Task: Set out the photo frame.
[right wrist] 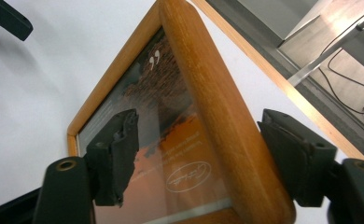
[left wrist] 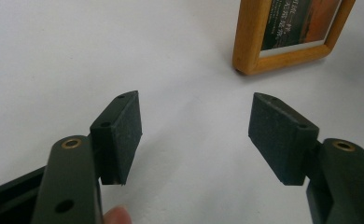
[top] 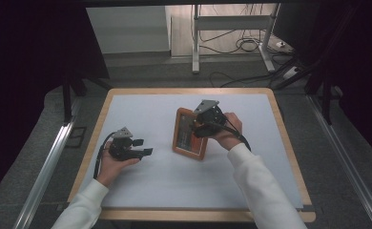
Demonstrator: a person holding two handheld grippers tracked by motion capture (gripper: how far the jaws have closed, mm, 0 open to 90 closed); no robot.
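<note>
White sleeves: both forearms enter from the near edge of the table, one hand on each gripper.
Table (top: 279, 157): white top with a pale wooden rim.
Left gripper (top: 144, 147): near left of the table, held low over the white top; its jaws are spread wide with nothing between them, pointing right toward the frame. In the left gripper view the pads (left wrist: 124, 135) are well apart above bare table, and a fingertip (left wrist: 117, 216) shows at the bottom edge.
Picture frame (top: 190, 133): orange-brown wood, at mid table, just right of centre, tilted up off the top on one side, with a dark and orange print behind glass.
Right gripper (top: 198, 128): at the frame's right side; its jaws straddle the rounded wooden edge (right wrist: 217, 121), one pad over the glass, the other outside the wood. Whether the pads press the frame I cannot tell.
Floor: grey, with cables (top: 243, 45) and a metal stand (top: 196, 43) beyond the far edge.
</note>
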